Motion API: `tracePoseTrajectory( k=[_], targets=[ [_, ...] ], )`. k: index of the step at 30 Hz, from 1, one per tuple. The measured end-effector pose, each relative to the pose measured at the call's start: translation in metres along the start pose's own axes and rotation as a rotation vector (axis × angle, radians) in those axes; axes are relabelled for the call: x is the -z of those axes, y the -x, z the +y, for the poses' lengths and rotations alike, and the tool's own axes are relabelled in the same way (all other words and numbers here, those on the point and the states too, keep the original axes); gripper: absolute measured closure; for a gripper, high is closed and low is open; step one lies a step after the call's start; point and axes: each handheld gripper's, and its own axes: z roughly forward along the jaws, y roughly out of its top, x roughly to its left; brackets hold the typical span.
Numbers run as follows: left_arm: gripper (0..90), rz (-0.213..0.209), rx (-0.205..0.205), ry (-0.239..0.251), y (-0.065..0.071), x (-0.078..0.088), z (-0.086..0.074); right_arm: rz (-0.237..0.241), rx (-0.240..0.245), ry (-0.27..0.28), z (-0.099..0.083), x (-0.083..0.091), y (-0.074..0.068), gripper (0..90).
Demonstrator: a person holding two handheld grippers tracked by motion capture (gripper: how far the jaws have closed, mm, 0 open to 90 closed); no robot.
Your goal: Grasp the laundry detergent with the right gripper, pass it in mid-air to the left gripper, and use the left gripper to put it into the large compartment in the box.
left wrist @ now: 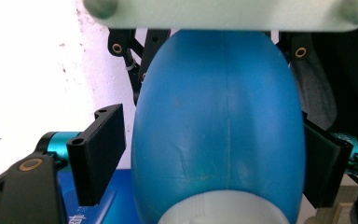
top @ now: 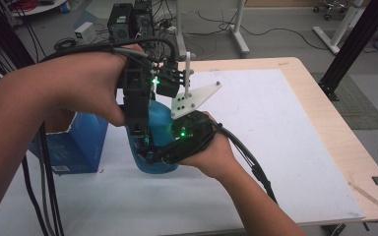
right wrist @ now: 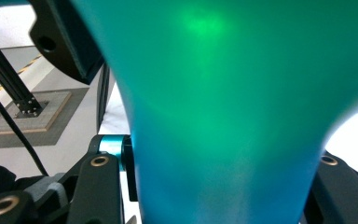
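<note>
Nearest the person, the right hand (top: 211, 152) holds the right tongs (top: 150, 156) low against the base of a blue bottle (top: 158, 129) standing on the white bench (top: 256, 147). Seen from the right gripper view, the bottle's body (right wrist: 233, 112) swells up between the two black jaws, glowing green from a small light; the jaws press against its sides, so these tongs pinch the bottle. Just above, the left hand (top: 86, 81) brings the left tongs (top: 142, 135) down over the bottle from the top. From the left gripper view the bottle (left wrist: 219, 140) sits between the jaws with its pale cap at the bottom edge: the right jaw touches its side, the left jaw stands a little apart, so these tongs are spread around it. A white three-cornered plate (top: 193, 98) juts out beside the bottle. Left of it, a blue cardboard box (top: 76, 142) stands open on the bench. Farther off, cables and black equipment lie on the floor.
</note>
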Motion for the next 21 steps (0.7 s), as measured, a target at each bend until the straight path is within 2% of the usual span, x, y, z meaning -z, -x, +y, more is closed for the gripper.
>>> tracePoseTrajectory(
  k=[21],
  targets=[
    [27.6, 0.016, 0.000, -0.018, 0.0020, 0.0001, 0.0022, -0.005, -0.001, 0.008, 0.0002, 0.0005, -0.0001, 46.1]
  ],
)
